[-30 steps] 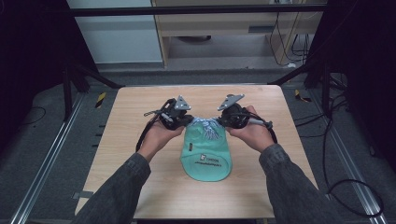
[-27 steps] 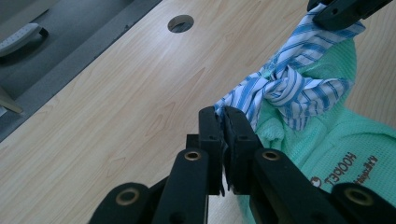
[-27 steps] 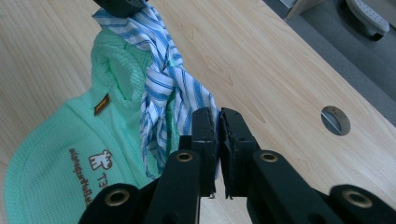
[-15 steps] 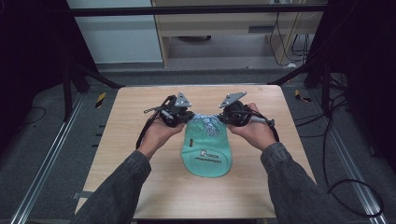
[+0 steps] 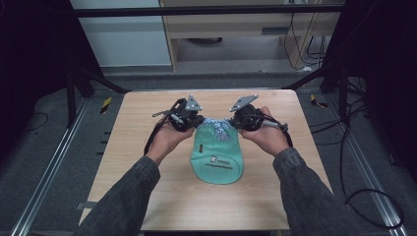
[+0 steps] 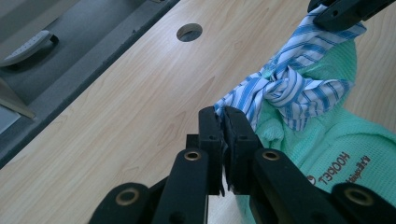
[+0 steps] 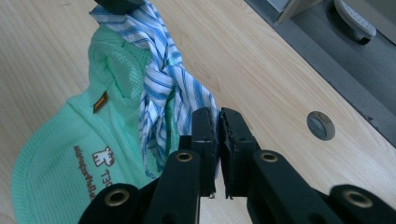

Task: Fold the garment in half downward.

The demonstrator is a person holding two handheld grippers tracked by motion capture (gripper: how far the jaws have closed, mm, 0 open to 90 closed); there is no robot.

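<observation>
While each hand-held gripper pinches one end of the striped ribbon (image 6: 285, 88), left hand-held gripper (image 6: 223, 122) and right hand-held gripper (image 7: 218, 125) flank its knot, lying crosswise above the green mesh pouch (image 5: 217, 157) on the worktop (image 5: 137, 147).

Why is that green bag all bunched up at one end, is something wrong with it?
Nothing looks damaged. The mint-green mesh bag is gathered at its far end by a knotted blue-and-white striped cloth tie. The left gripper and right gripper each pinch one tie end.

A light wooden table (image 5: 147, 196) stands on grey floor (image 5: 44, 162), with perhaps a cabinet (image 5: 221, 29) behind.
</observation>
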